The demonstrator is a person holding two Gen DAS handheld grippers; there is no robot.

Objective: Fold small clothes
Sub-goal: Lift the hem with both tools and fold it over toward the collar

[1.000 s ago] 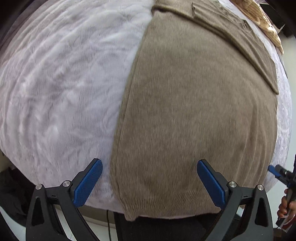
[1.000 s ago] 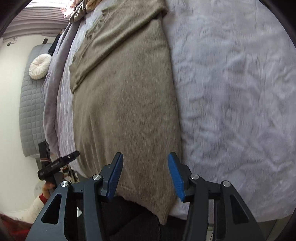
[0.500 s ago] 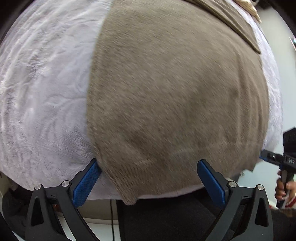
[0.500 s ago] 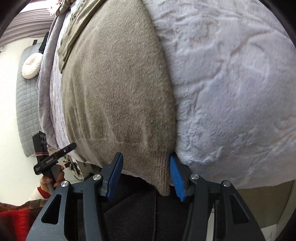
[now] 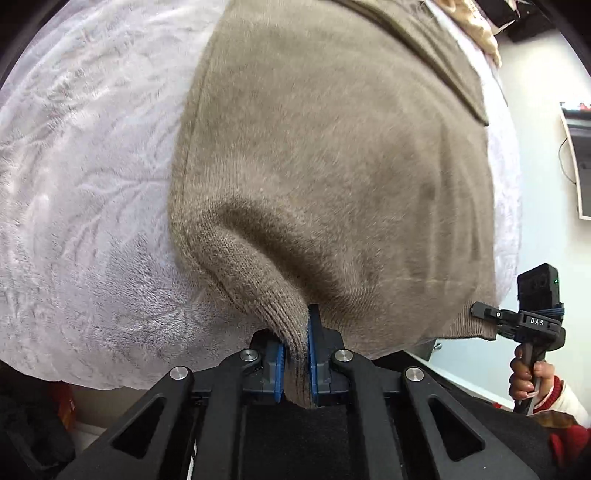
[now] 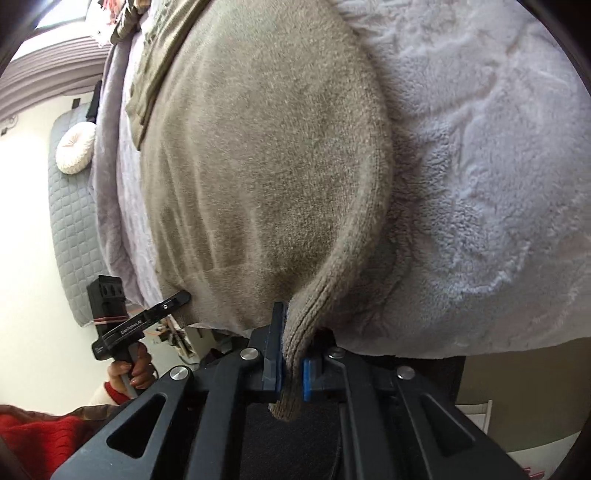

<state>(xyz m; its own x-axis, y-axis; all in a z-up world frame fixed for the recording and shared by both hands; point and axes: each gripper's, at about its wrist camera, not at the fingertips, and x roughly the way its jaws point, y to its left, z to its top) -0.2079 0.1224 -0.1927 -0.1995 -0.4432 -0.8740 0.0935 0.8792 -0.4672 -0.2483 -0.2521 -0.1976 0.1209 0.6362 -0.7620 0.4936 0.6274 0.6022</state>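
Note:
A brown knit sweater [image 5: 332, 155] lies flat on a white fleece blanket [image 5: 85, 177], its ribbed hem at the near edge. My left gripper [image 5: 295, 358] is shut on the hem's left corner, and the knit bunches up into the jaws. My right gripper [image 6: 291, 365] is shut on the hem's right corner [image 6: 303, 325] in the same way. The sweater [image 6: 258, 155] fills the right wrist view, with a sleeve folded across its far part. Each gripper shows in the other's view, at the opposite hem corner: the right one [image 5: 480, 310] and the left one [image 6: 181, 295].
The blanket [image 6: 480, 184] covers a raised surface whose near edge drops off just in front of the grippers. A grey quilted panel [image 6: 70, 221] with a round white cushion [image 6: 75, 147] stands at the far left. A beige item [image 5: 476, 26] lies beyond the sweater.
Both grippers moved in to the hem and closed on its corners. The left jaws went from wide open to shut; the right jaws closed too. The knit now bunches at each grip.

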